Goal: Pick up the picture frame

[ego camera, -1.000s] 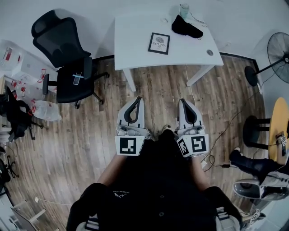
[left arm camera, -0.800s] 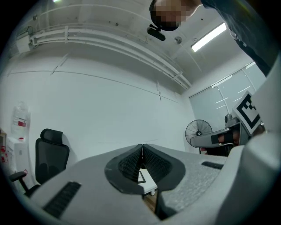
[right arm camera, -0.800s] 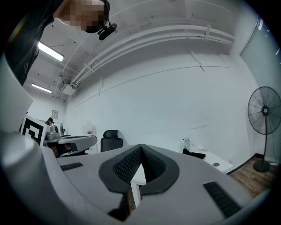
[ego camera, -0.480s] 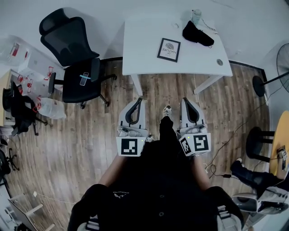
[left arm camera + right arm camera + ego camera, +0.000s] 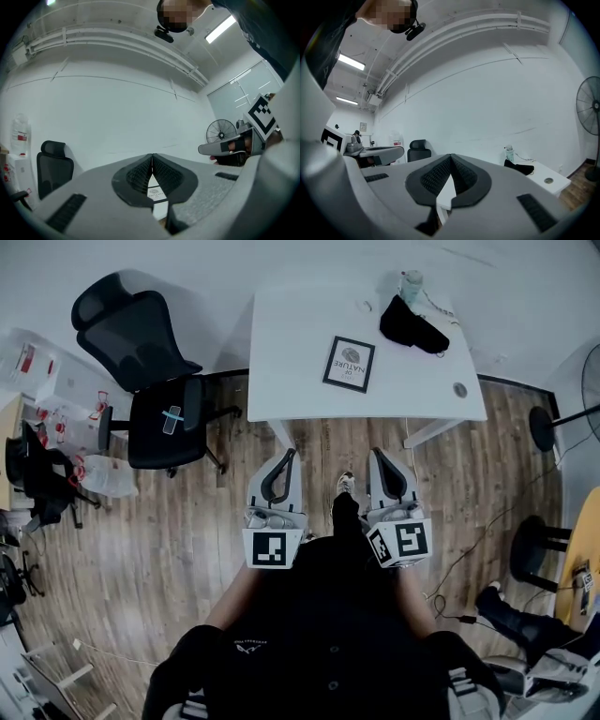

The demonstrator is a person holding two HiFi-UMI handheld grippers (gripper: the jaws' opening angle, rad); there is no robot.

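Grey grippers shut and empty: approach step, picture frame not yet reached.
Near the person's body, the left gripper (image 5: 286,457) and the right gripper (image 5: 375,456) both have their jaws together, with nothing between them. Far at 12 o'clock, well apart, the picture frame (image 5: 349,364) lies flat on the white tabletop (image 5: 291,352). Next, I judge: come closer, open the jaws, take one frame edge.
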